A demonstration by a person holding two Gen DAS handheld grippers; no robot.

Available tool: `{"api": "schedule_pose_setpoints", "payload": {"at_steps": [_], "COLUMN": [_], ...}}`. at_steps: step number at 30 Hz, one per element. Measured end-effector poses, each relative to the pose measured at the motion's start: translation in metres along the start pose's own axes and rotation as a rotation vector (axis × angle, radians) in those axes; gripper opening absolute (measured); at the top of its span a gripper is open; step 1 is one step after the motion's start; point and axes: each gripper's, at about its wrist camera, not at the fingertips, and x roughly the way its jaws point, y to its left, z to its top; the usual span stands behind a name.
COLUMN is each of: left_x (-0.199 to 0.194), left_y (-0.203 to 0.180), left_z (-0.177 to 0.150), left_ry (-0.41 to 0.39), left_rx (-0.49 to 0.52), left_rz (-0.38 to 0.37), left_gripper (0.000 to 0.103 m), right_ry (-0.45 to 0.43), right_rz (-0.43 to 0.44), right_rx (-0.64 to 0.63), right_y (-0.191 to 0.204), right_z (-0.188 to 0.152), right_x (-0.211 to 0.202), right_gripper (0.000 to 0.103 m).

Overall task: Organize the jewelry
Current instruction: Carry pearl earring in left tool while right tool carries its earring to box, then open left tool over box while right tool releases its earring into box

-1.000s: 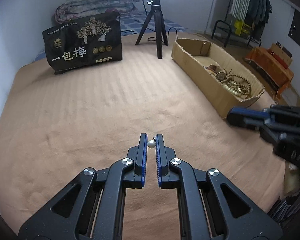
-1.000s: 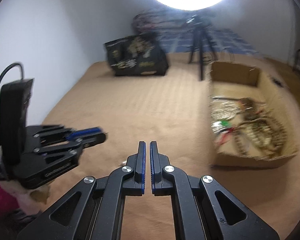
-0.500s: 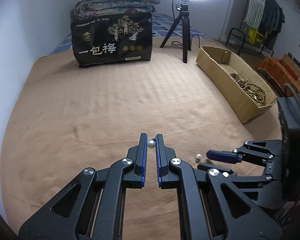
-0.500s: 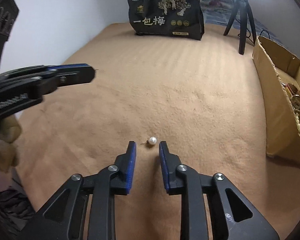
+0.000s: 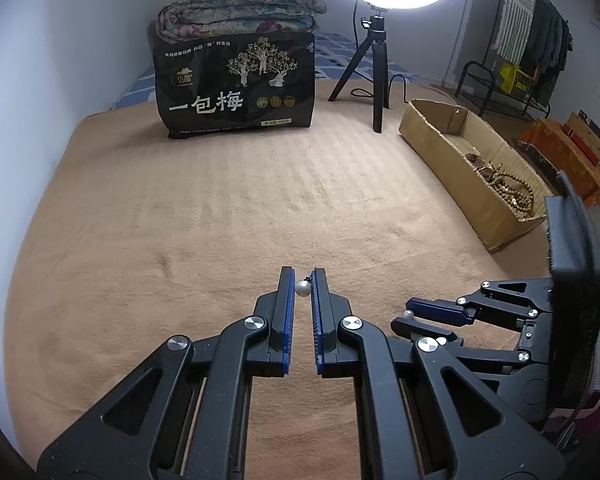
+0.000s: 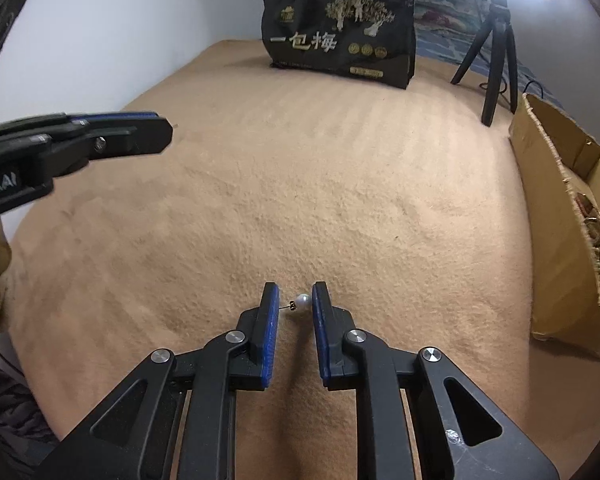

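Pinching a pearl earring (image 5: pixel 302 288) in my left gripper (image 5: pixel 302 286), jaws nearly closed on it, held above the tan blanket (image 5: pixel 220 208). Left view also shows my right gripper (image 5: pixel 404 320) low at right, a second pearl (image 5: pixel 409 314) at its tips, and the cardboard box (image 5: pixel 440 140) of beads further right.

Right view: right gripper (image 6: pixel 296 306) jaws part open, straddling the second pearl earring (image 6: pixel 302 301) on the blanket, not gripping it. Left gripper (image 6: pixel 156 136) is well apart at left.
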Motion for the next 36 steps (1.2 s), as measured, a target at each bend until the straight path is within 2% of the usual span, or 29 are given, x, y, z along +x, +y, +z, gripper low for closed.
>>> {"api": "schedule_pose_setpoints", "payload": {"at_steps": [10,22,29,36], "left_x": [-0.014,-0.013,0.007,0.042], "left_y": [-0.033,-0.094,-0.123,-0.153], "left_z": [0.022,0.078,0.118,0.152], "left_ry": [-0.061,-0.137,-0.164,-0.159], "left_rx": [0.035,0.074,0.071,0.078], "left_rz": [-0.047,-0.137,-0.173,-0.172], "left_gripper": [0.006,0.006,0.006,0.006], "right_ry": [-0.106,-0.180,-0.191,-0.174], "right_rz": [-0.002,-0.090,-0.125,-0.177], "right_rx": [0.043,0.097,0.140,0.165], "right_y": [-0.028,-0.099,-0.138,-0.166], "right_z": [0.013,0.022,0.023,0.022], "right_x": [-0.059,-0.124,-0.135,-0.129], "right_gripper": [0.015,0.015,0.015,0.015]}}
